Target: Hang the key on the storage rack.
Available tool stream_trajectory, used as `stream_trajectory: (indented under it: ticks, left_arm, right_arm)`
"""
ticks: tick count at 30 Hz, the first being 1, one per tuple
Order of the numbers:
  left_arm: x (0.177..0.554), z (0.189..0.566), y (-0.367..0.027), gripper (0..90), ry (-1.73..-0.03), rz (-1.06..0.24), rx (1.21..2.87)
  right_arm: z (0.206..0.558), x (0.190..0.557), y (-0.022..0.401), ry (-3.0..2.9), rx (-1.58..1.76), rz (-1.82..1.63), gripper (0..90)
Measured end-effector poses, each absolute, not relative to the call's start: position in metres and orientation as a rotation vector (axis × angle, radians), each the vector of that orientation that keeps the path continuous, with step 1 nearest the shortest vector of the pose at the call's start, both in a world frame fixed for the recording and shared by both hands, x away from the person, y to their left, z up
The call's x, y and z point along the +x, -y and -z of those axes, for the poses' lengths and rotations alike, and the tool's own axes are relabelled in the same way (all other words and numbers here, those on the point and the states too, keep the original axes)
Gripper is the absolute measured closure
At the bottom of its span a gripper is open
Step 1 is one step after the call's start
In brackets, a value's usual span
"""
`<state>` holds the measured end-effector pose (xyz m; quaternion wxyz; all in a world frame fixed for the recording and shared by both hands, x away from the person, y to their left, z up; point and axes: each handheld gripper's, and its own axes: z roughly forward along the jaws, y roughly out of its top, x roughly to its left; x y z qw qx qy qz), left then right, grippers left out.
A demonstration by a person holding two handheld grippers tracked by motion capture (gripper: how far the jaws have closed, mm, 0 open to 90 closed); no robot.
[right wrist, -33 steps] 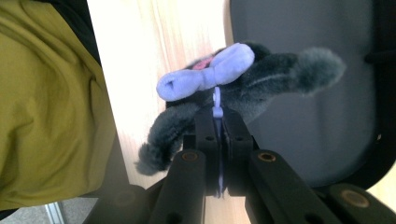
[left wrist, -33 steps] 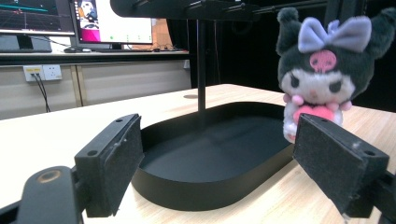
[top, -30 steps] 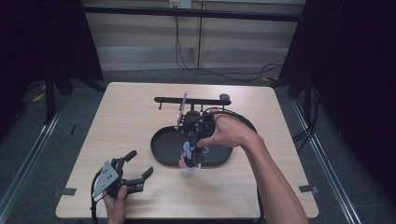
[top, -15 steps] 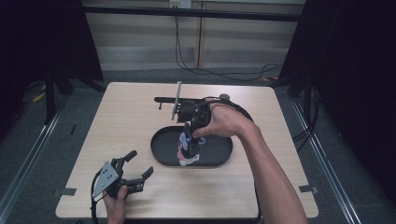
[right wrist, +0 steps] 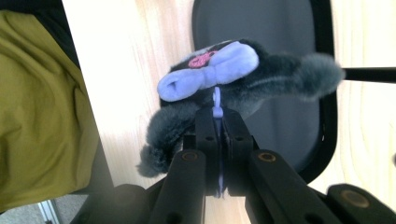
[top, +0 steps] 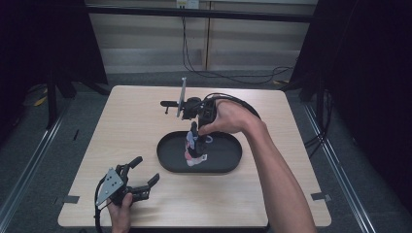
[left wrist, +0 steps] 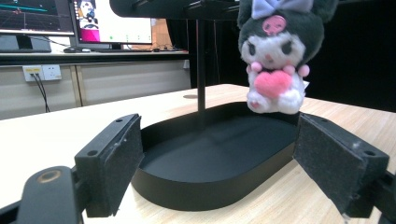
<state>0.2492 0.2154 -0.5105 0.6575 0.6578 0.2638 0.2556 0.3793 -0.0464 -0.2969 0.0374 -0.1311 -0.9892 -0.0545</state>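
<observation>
A dark grey plush toy (top: pixel 194 148) with a lavender bow and a pink heart hangs upright just over the black oval tray (top: pixel 228 167). My right gripper (top: pixel 195 128) points down from above, shut on the lavender loop (right wrist: pixel 217 99) at the top of the toy's head (right wrist: pixel 233 74). My left gripper (top: pixel 145 170) rests near the table's front left corner, open and holding nothing. In the left gripper view the toy (left wrist: pixel 275 60) hovers at the far rim of the tray (left wrist: pixel 187 186), beyond my open left gripper (left wrist: pixel 226 158).
A black stand with a thin upright post (top: pixel 183 97) stands behind the tray. Cables (top: pixel 243 104) loop on the table behind my right hand. A person's olive clothing (right wrist: pixel 42 102) is at the table's near edge. Monitors (left wrist: pixel 70 18) stand beyond the table.
My right hand has risen a little and drawn toward the far side, lifting the plush toy higher over the tray. The left gripper has kept still.
</observation>
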Motion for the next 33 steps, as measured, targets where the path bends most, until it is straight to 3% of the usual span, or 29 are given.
stream_trajectory:
  ticks: [33]
  left_arm:
    - [0.25, 0.51, -0.216, 15.5, -0.583, -0.579, 1.501]
  right_arm:
    - [0.289, 0.438, 0.05, 3.054, -0.501, 0.14, 87.1]
